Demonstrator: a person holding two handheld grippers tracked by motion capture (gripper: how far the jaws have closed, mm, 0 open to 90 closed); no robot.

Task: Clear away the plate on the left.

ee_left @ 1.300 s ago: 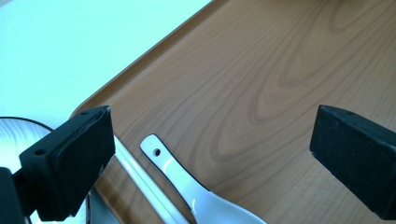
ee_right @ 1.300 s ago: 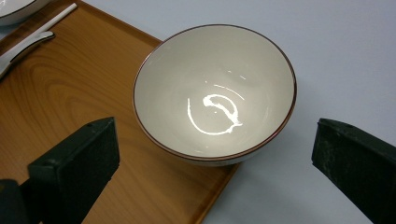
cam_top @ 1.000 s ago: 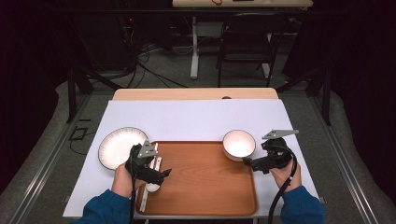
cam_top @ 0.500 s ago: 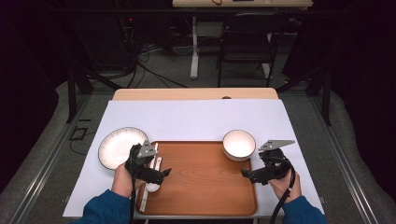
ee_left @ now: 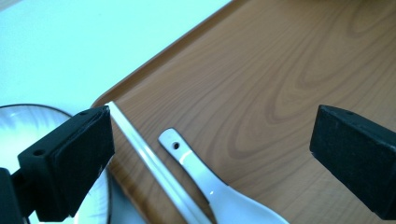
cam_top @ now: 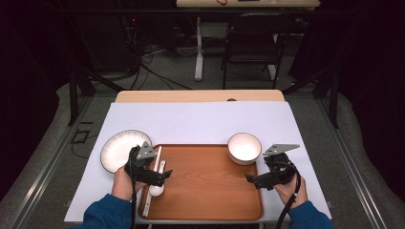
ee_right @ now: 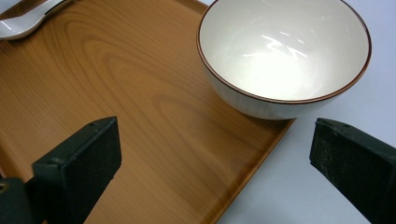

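Between the wide-set jaws of the left gripper [ee_left: 210, 154] lie 2 items on the wooden tray [ee_left: 280, 70]: a white spoon [ee_left: 219, 196], handle pointing away, and a pair of pale chopsticks [ee_left: 149, 163] just beside the left-hand jaw. A striped plate [ee_left: 18, 126] sits behind that jaw, off the tray. Ahead of the right gripper [ee_right: 215, 168], whose jaws also stand wide and hold nothing, a white bowl [ee_right: 285, 56] straddles the tray's far rim, partly on the white table cover [ee_right: 327, 154]. Risks, as judged: closing the left jaws could catch both spoon and chopsticks, or slip on the glazed handle; the perched bowl could tip off the rim if nudged or pinched off-centre.
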